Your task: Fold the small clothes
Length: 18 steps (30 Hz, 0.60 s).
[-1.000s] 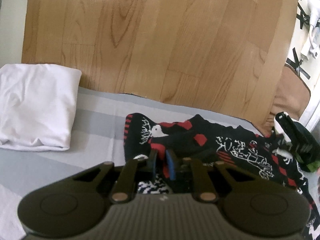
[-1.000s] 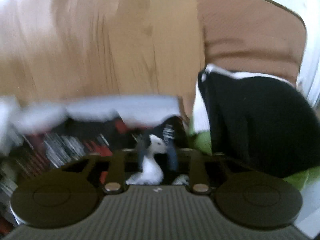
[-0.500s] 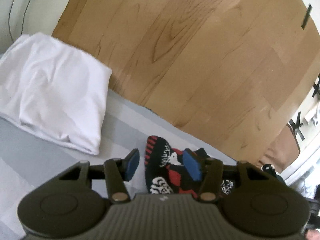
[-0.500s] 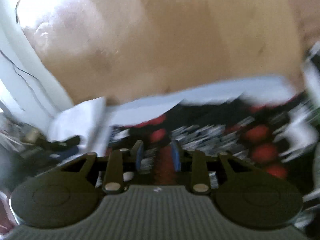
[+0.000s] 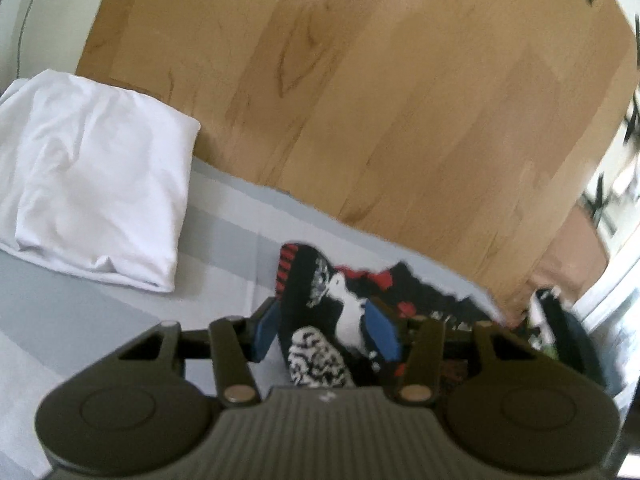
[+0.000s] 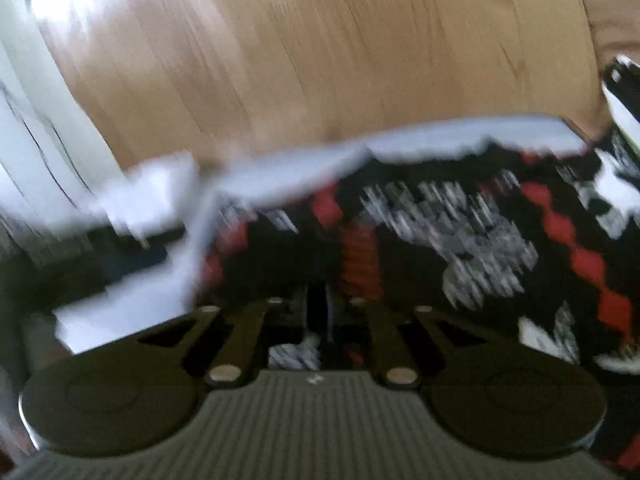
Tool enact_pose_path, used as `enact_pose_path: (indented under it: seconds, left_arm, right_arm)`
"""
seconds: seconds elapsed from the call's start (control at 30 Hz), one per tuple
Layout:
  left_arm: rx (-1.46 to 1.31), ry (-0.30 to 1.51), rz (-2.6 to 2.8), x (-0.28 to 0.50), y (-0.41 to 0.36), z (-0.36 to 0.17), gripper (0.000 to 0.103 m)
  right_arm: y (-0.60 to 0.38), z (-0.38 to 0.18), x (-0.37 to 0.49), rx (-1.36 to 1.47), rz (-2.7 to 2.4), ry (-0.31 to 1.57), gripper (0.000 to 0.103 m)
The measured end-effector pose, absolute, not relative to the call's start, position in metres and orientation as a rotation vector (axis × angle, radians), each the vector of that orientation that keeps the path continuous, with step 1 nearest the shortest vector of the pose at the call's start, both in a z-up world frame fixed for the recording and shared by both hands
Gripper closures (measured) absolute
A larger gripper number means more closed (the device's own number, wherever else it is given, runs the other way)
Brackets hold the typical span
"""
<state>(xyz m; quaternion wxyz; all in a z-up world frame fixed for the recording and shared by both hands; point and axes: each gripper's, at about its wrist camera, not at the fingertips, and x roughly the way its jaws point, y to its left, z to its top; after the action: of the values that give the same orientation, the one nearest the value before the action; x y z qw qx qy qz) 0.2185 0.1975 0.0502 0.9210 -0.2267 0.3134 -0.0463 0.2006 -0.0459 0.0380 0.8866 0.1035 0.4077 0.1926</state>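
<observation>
A black garment with red and white patterns (image 5: 320, 312) lies on the grey striped bed sheet (image 5: 100, 320). My left gripper (image 5: 326, 334) is open, its blue pads on either side of the garment's left end. In the blurred right wrist view the same garment (image 6: 460, 240) fills the middle and right. My right gripper (image 6: 318, 316) has its jaws close together on a fold of the garment.
A folded white cloth (image 5: 92, 200) lies on the sheet at the left. Wooden floor (image 5: 360, 100) lies beyond the bed edge. A dark and green item (image 5: 560, 320) sits at the right edge of the left wrist view.
My left gripper opened and let go of the garment's end, then stayed over it. My right gripper swung left over the garment and closed on a fold.
</observation>
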Motion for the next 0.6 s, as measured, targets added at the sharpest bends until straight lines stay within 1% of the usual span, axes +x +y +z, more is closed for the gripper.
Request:
enact_pose_path:
  seconds: [0.03,0.07,0.1,0.17,0.2,0.23,0.27,0.3,0.4,0.47,0.6]
  left_arm:
    - [-0.444,0.66,-0.107,0.221,0.193,0.048,0.055]
    - [-0.426,0.673,-0.123,0.221,0.189,0.046,0.053]
    - [-0.411,0.679,-0.136,0.221,0.185,0.045,0.051]
    - [-0.332,0.667,-0.124,0.219,0.174,0.046,0.051]
    - [-0.278,0.668,-0.098,0.219,0.168,0.045,0.053]
    - [-0.214,0.683,-0.055,0.222,0.161,0.042,0.061]
    - [-0.154,0.718,0.008,0.228,0.157,0.034,0.061]
    - [-0.133,0.699,0.019,0.229,0.156,0.031,0.058]
    - [-0.181,0.707,0.009,0.225,0.164,0.033,0.058]
    - [-0.254,0.692,0.002,0.215,0.178,0.044,0.059]
    - [-0.353,0.588,-0.013,0.155,0.205,0.08,0.057]
  right_arm:
    - [-0.048,0.042,0.193,0.202,0.398,0.817,0.077]
    - [-0.051,0.048,0.187,0.192,0.389,0.792,0.063]
    - [-0.057,0.055,0.179,0.192,0.391,0.749,0.058]
    - [-0.072,0.067,0.162,0.175,0.387,0.672,0.059]
    - [-0.081,0.072,0.154,0.16,0.377,0.656,0.059]
    - [-0.086,0.074,0.148,0.146,0.36,0.646,0.059]
    - [-0.094,0.074,0.14,0.131,0.331,0.637,0.059]
    - [-0.104,0.073,0.132,0.121,0.295,0.64,0.059]
    - [-0.154,0.069,0.104,0.16,0.205,0.694,0.059]
    - [-0.191,0.075,0.079,0.203,0.185,0.702,0.058]
    - [-0.241,0.084,0.023,0.228,0.183,0.704,0.058]
